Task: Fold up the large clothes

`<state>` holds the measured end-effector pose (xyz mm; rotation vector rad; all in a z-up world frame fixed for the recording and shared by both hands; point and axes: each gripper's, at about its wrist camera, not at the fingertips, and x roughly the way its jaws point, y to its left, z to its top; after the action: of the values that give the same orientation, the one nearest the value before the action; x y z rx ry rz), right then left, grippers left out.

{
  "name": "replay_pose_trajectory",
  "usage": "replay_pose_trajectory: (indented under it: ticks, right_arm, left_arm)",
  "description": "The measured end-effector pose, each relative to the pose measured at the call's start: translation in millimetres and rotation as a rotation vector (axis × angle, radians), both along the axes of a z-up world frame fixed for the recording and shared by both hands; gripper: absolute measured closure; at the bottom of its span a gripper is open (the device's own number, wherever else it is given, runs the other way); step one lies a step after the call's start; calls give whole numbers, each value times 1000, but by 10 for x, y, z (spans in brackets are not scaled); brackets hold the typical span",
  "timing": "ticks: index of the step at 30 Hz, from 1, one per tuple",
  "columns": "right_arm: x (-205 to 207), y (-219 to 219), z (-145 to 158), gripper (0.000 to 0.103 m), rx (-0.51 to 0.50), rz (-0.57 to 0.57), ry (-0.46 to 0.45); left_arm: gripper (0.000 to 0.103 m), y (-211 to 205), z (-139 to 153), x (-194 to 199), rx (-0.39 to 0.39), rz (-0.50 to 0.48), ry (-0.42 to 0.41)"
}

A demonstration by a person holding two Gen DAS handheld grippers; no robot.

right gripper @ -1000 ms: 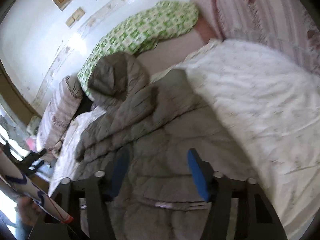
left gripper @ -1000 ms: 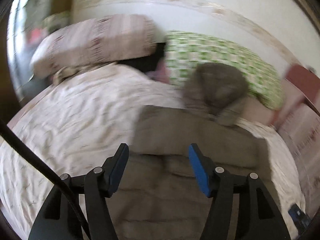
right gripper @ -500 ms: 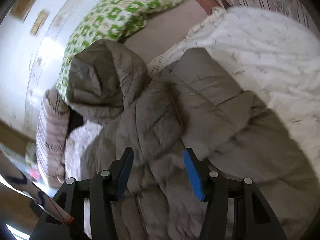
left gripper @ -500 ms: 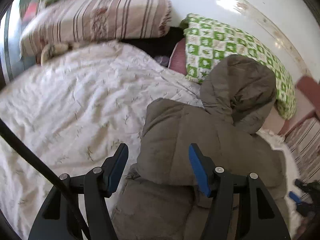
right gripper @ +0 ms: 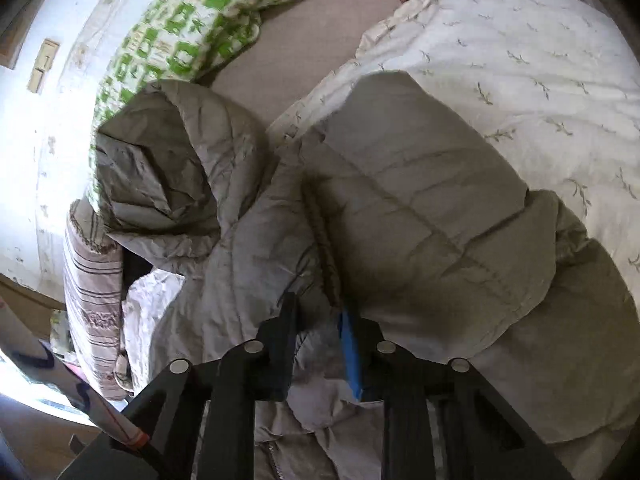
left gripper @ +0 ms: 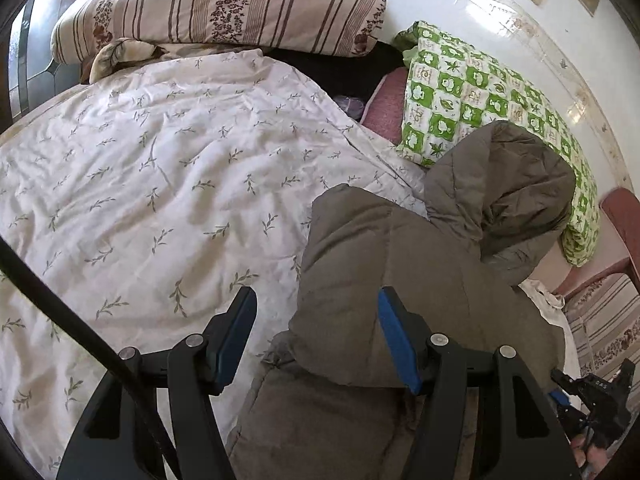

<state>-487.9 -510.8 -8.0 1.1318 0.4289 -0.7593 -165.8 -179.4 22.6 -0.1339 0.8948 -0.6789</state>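
No brand name or garment label can be read; the only writing is on the green-and-white checked pillow (left gripper: 492, 120), whose squares carry characters too small for me to make out, among leaf and flower motifs.

My task piece, a grey-brown quilted hooded puffer jacket (left gripper: 384, 280), lies on the white leaf-print duvet (left gripper: 160, 184) on the bed. Its hood (left gripper: 500, 188) rests against the checked pillow, and one padded sleeve (right gripper: 420, 208) lies folded across the body. The fabric is creased, stitched in horizontal channels, with a zipper visible near the bottom edge of the right wrist view.

My left gripper (left gripper: 316, 328) hovers over the jacket's edge with its blue-padded jaws spread wide, nothing between them. My right gripper (right gripper: 318, 328) has its jaws drawn close, pinching a ridge of jacket fabric at the front.

A striped floral pillow (left gripper: 224, 4) sits at the bed's head, against a white wall (left gripper: 460, 8).
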Motion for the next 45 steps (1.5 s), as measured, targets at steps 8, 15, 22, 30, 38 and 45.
replay_pose_trajectory:
  ticks: [8,15,22,30,38,45]
  right_arm:
    - [-127,124,228,84,-172,-29,200]
    - [-95,69,-13,79,-147,-8,249]
    - [-179,376,325,71,-242,-3,280]
    - [436,616,384,69,-335,165,308]
    - [788,650,-102,69,-326,227,451]
    - [692,799,93,67,-360,248,450]
  left_arm:
    - [41,-171,-56,-65,53,-42,-22]
    - [40,-372,-190,-167,197,-83,-68]
    - [40,-297,18,-279,161,-47,-152]
    - [35,-549,27,-616,211,-175,-260]
    - [28,-667,-206,-597,303,-188,-207]
    - [28,-635,-105,-697,274,-170,-244]
